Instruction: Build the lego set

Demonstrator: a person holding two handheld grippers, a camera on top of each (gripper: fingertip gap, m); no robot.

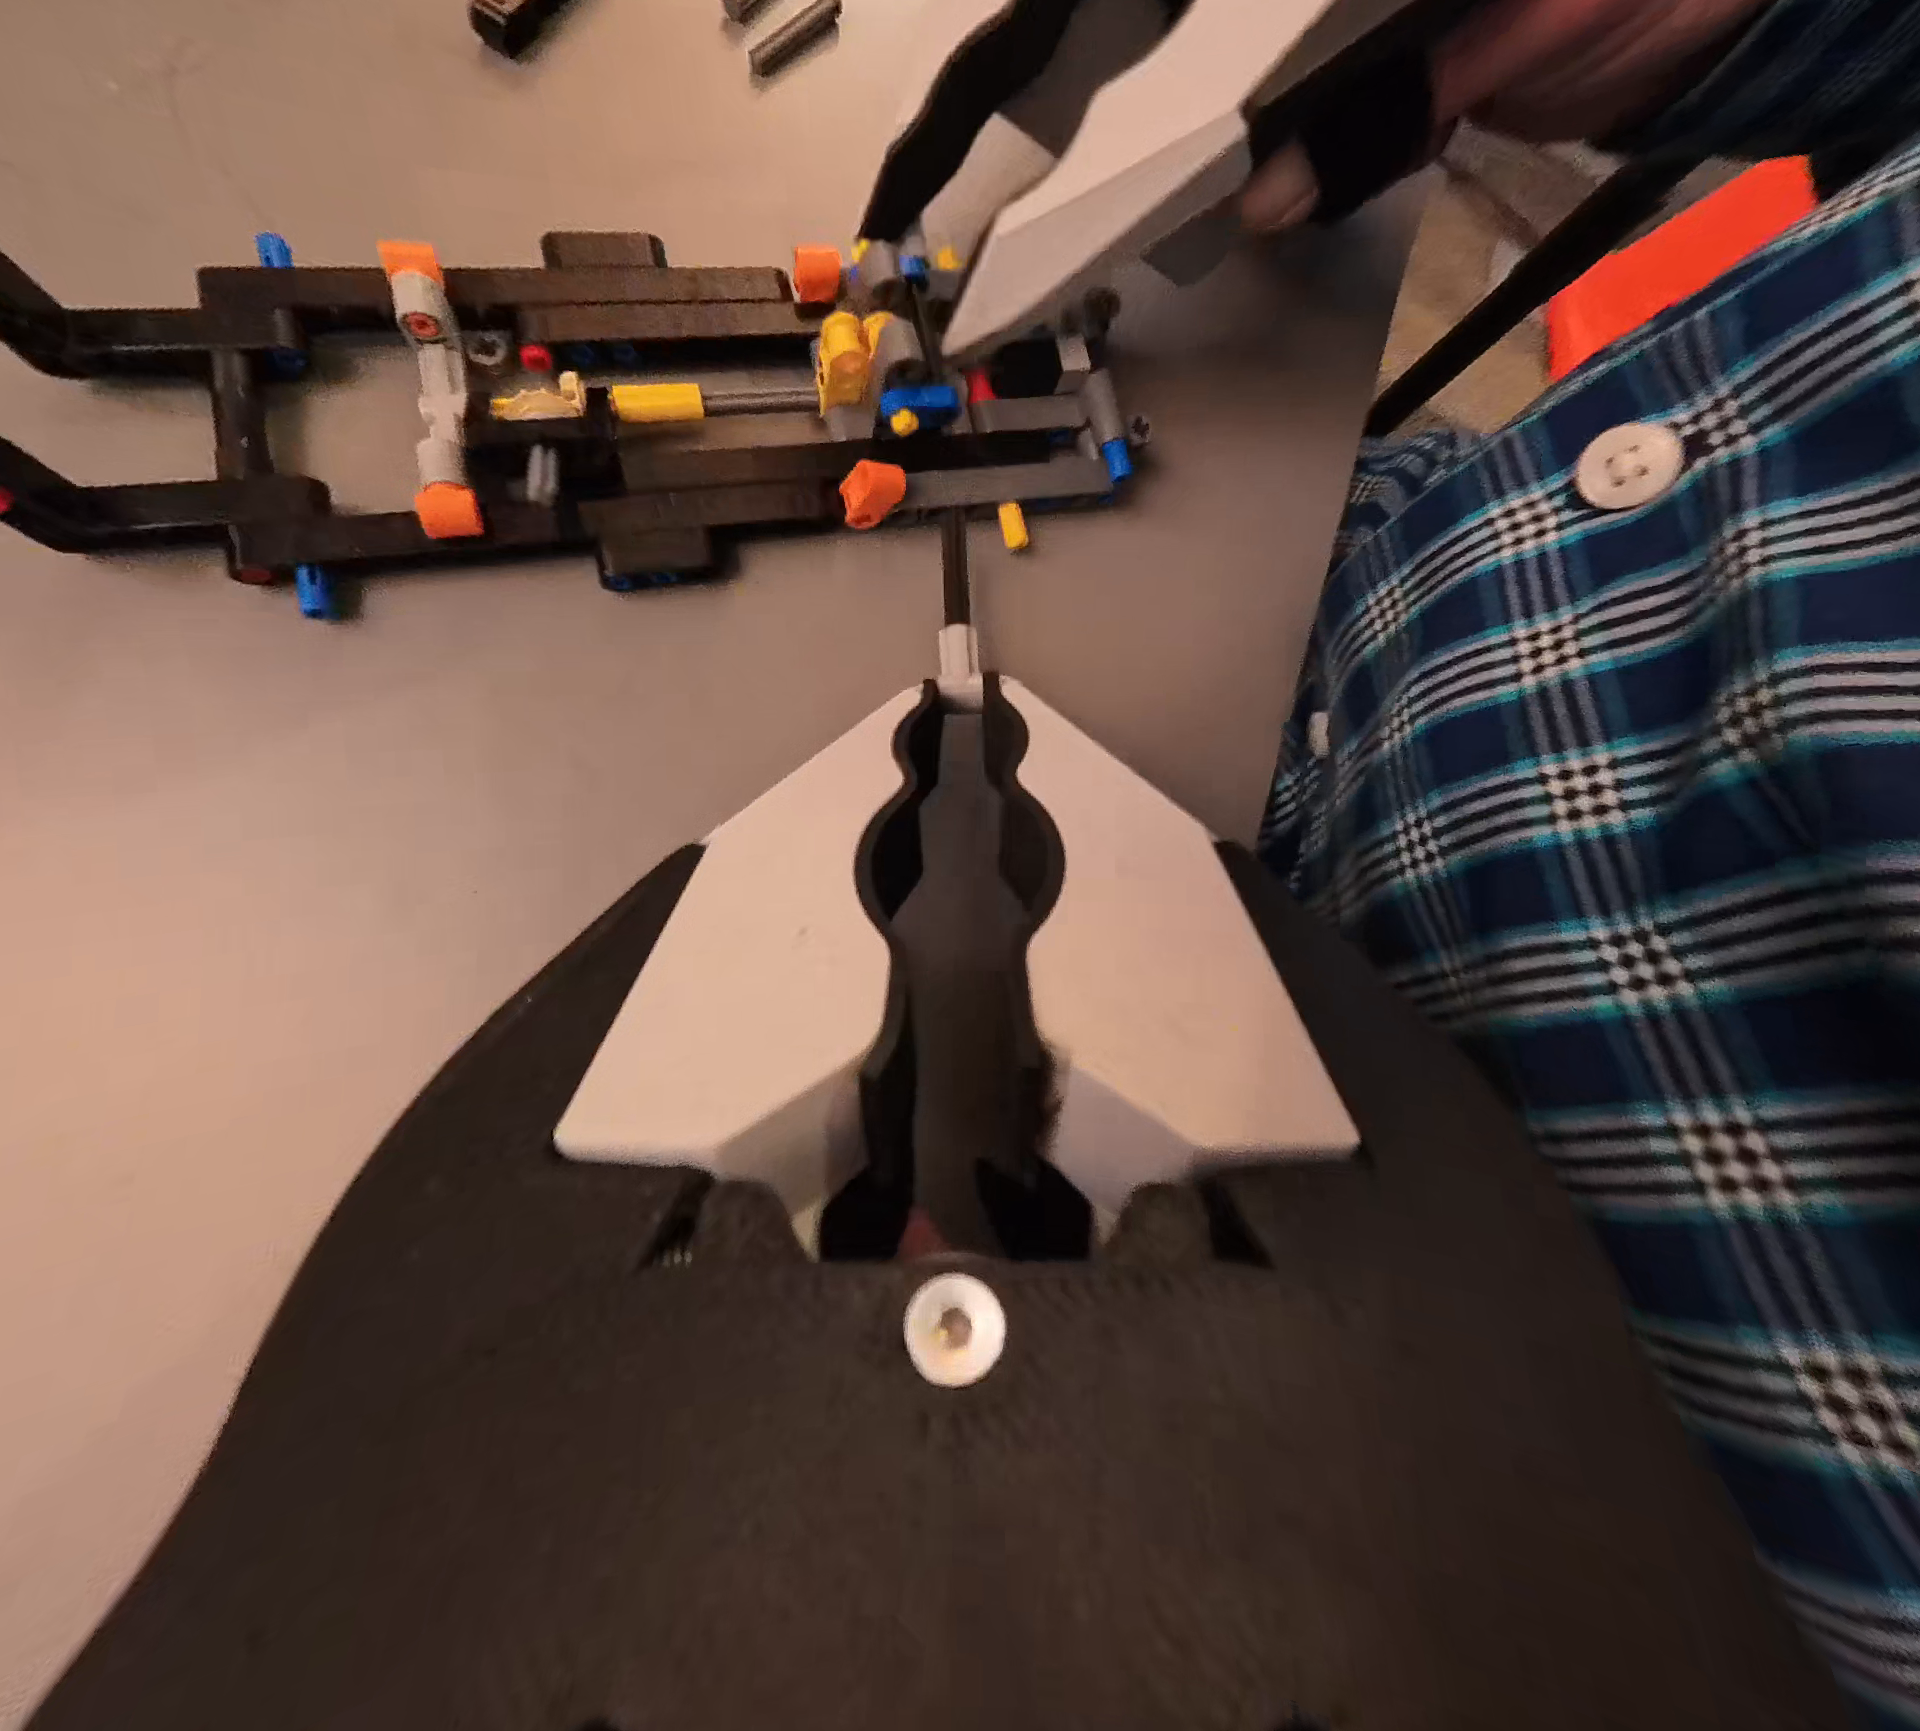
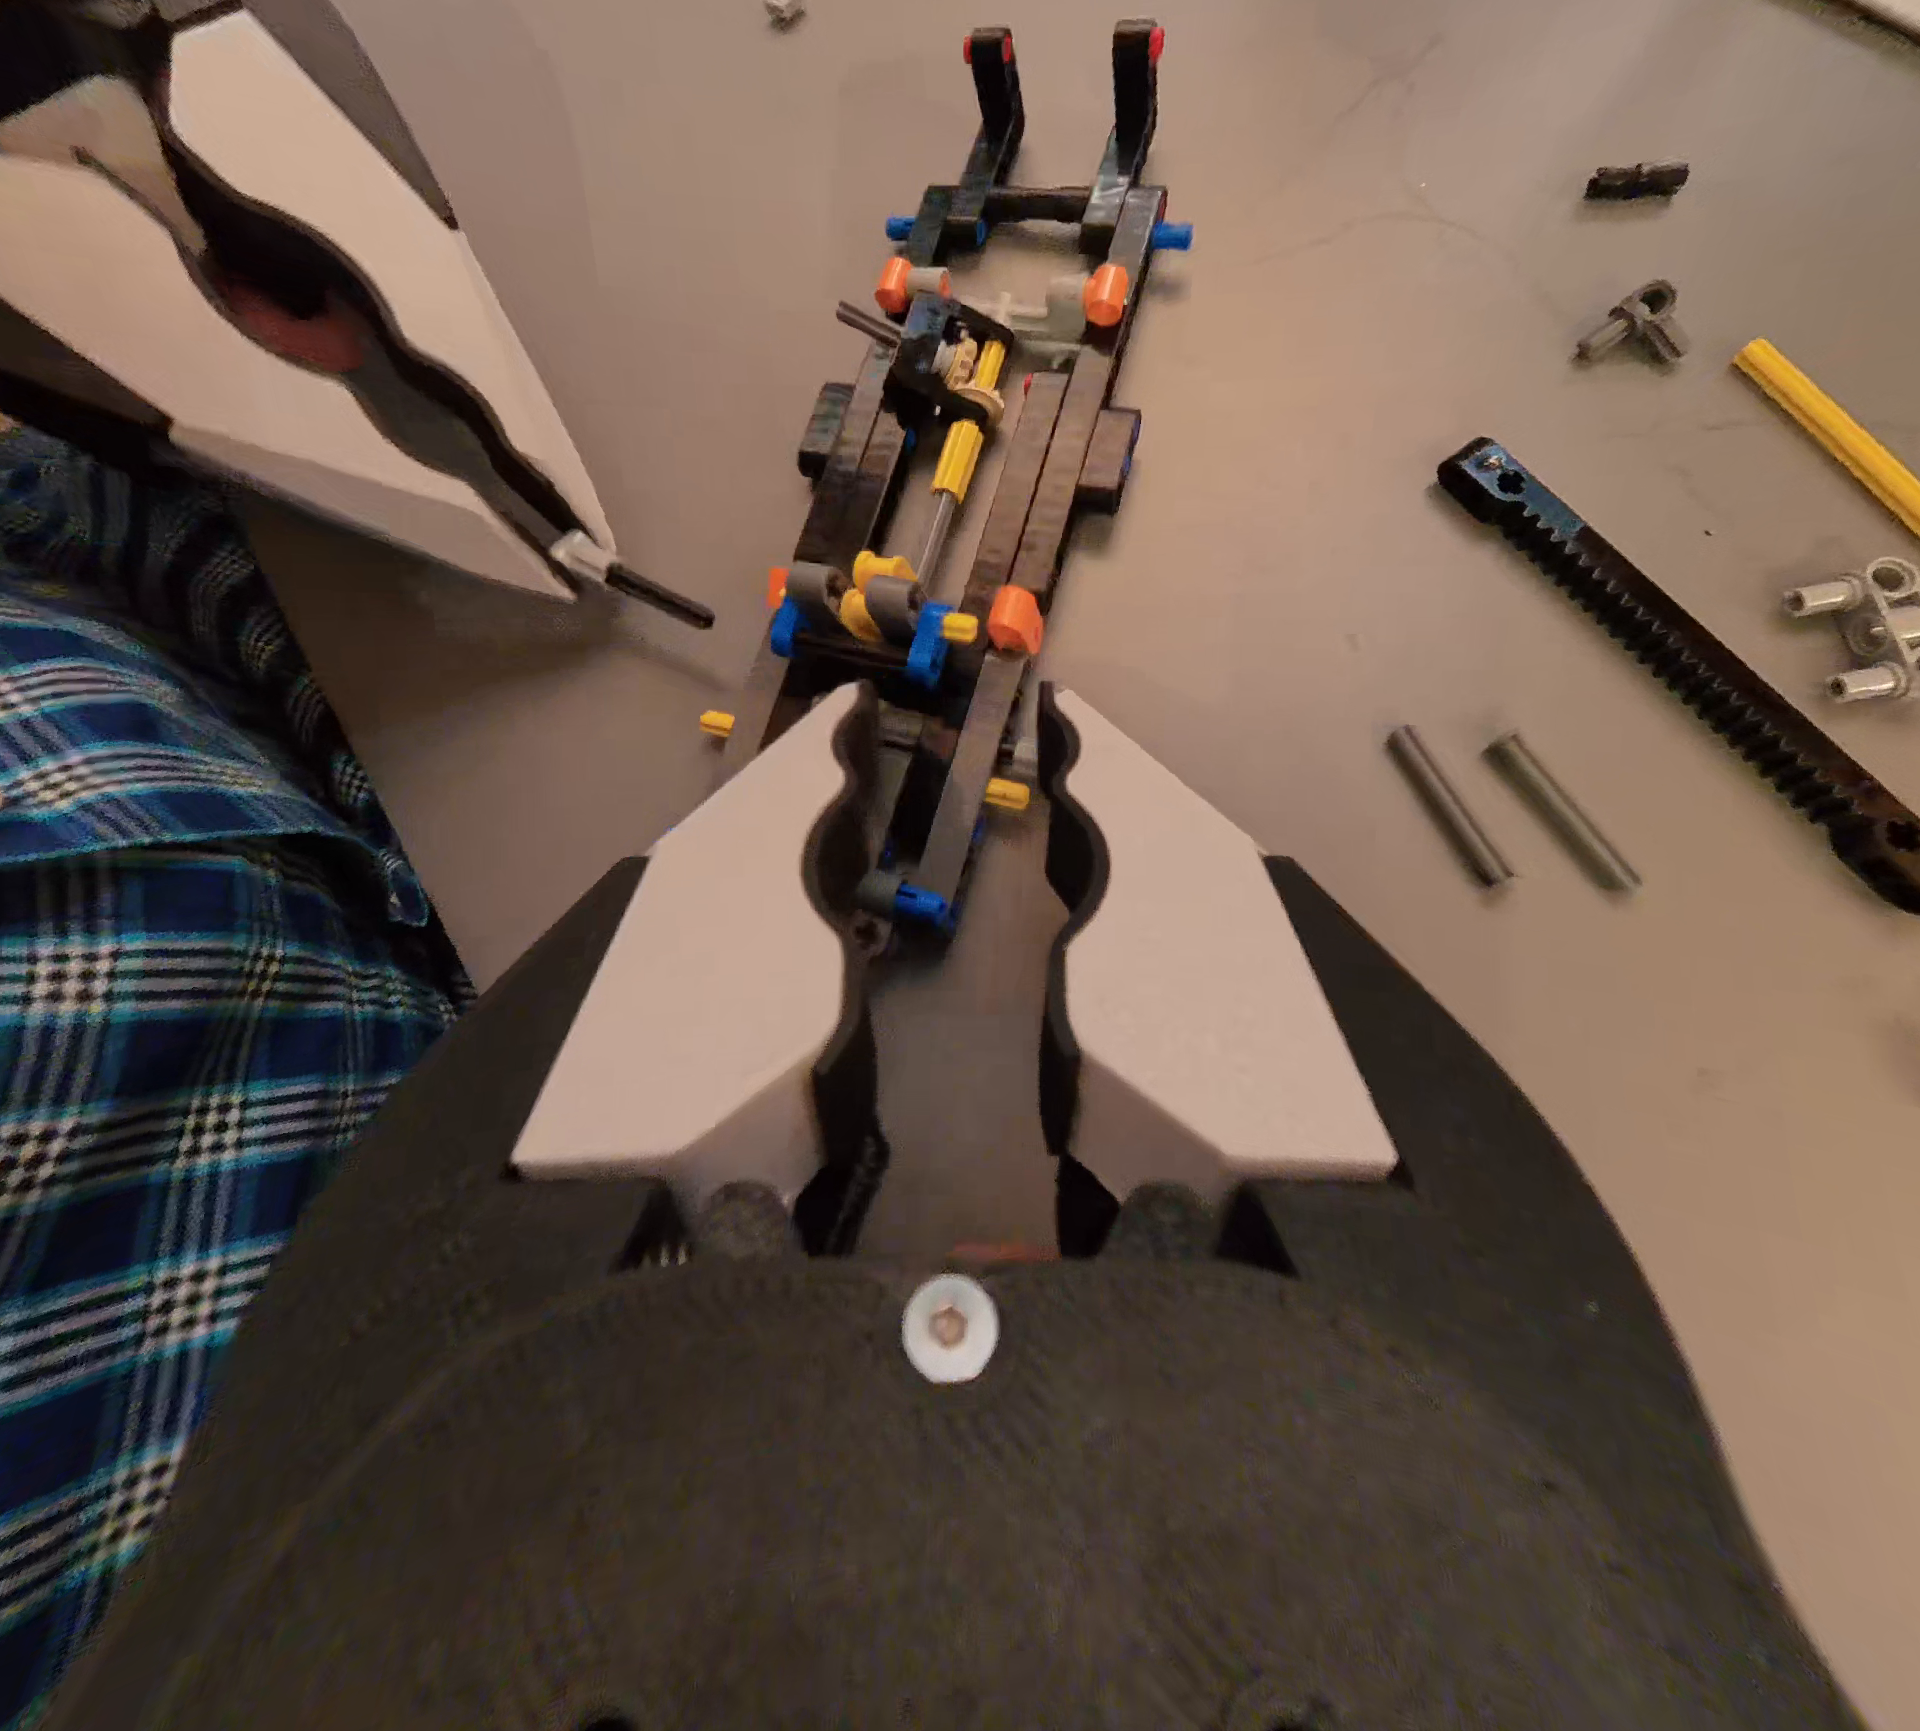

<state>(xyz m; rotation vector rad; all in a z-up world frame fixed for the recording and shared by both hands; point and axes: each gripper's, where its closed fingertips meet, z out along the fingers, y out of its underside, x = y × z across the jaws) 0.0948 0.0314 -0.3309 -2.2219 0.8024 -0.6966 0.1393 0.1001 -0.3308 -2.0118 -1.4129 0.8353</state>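
The left gripper (image 1: 958,689) is closed tightly on a small light grey connector (image 1: 957,655) with a thin black axle (image 1: 954,569) that sticks out forward from its tips. Just in front of it lies the lego frame (image 1: 582,403), long and black with orange, blue and yellow pieces, flat on the grey table (image 1: 312,850); the axle tip is at the near edge of the frame. The right gripper (image 2: 951,715) is half open, and its two fingers stand on both sides of the near end of the frame; I cannot tell if they press it. To the right of this gripper lie loose parts: two grey rods (image 2: 1507,808), a black toothed rack (image 2: 1683,684) and a yellow axle (image 2: 1829,434).
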